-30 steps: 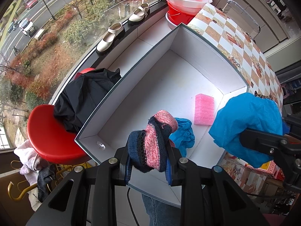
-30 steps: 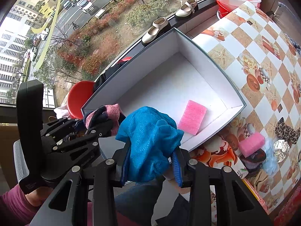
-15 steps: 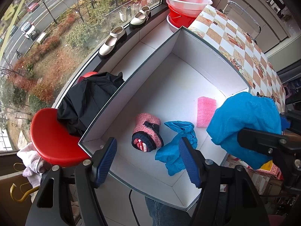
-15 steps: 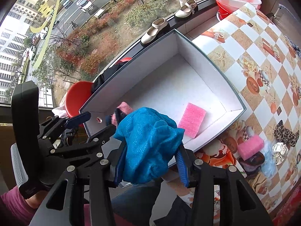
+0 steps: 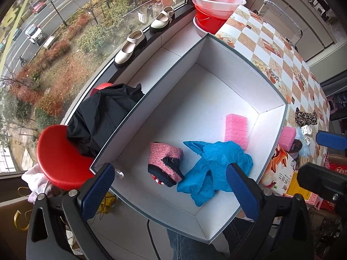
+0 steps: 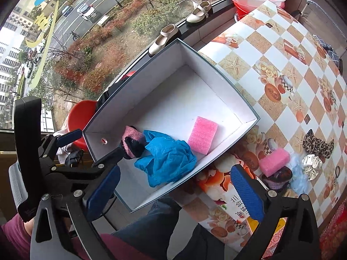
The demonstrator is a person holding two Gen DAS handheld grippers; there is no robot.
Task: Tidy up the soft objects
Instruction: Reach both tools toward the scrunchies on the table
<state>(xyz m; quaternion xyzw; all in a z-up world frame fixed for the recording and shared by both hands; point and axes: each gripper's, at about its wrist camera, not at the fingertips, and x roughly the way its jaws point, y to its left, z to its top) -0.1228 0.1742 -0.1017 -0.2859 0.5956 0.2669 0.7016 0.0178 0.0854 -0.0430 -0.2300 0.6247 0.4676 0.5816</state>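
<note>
Right wrist: box (image 6: pixel 225 82) holds sponge (image 6: pixel 202 138), blue cloth (image 6: pixel 167 160), knit sock (image 6: pixel 132 140); both grippers (image 6: pixel 173 192) (image 5: pixel 171 190) wide, empty; second sponge (image 6: pixel 274 161), probably scrunchies (image 6: pixel 317 144), remain on table (image 6: pixel 282 69)

Background stuff: two cream shoes (image 5: pixel 130 48) (image 5: pixel 161 19) on the window ledge, a red bucket (image 5: pixel 213 17) with a clear basin on it, a red stool (image 5: pixel 57 156) under a black jacket (image 5: pixel 102 119), and that checkered starfish tablecloth (image 6: pixel 288 69).
</note>
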